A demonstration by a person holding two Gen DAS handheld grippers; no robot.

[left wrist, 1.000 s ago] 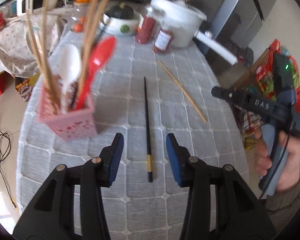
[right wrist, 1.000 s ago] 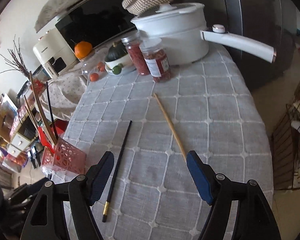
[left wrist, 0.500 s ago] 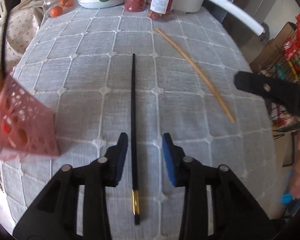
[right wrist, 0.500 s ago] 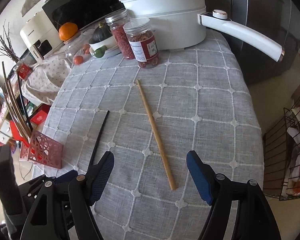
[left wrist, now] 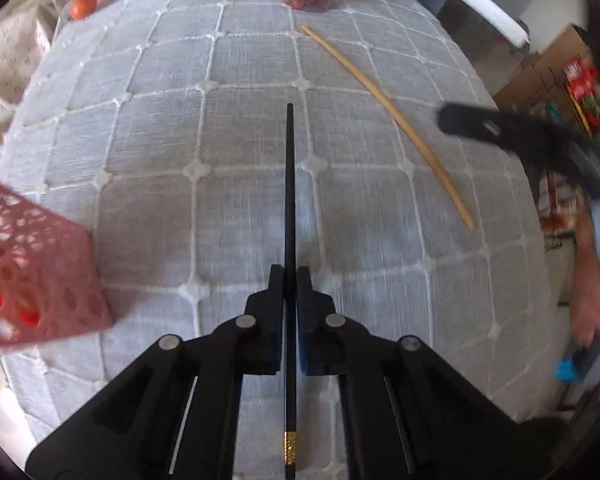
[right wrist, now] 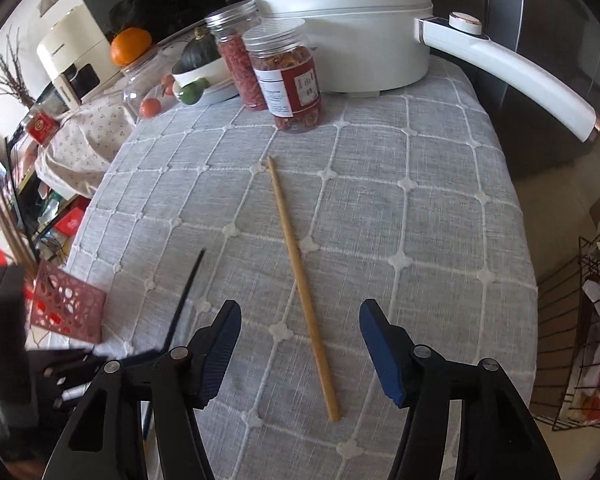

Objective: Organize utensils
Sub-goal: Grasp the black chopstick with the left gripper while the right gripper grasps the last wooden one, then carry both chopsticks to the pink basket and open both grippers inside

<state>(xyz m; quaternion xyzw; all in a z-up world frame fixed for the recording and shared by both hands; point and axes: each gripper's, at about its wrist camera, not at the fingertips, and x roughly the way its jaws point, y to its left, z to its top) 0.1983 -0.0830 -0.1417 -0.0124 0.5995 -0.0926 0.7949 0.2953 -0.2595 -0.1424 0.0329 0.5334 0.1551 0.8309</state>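
Two chopsticks still lie loose on the desk (right wrist: 440, 240): left gripper (left wrist: 290, 280) fingers clenched on the black chopstick (left wrist: 289, 184) at mid-shaft, not yet lifted; right gripper (right wrist: 300, 320) fingers closing, straddling the bamboo chopstick (right wrist: 296, 264) without touching it. Pink holder (left wrist: 32, 276), at 9 o'clock of the left gripper near the desk edge, already carries utensils. Judgement: roughly mid-task; open cloth between, jars (right wrist: 296, 80) and pot (right wrist: 340, 32) at 12 o'clock well apart.

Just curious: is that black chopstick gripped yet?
Yes. The left gripper is shut on the black chopstick, pads pressing both sides.
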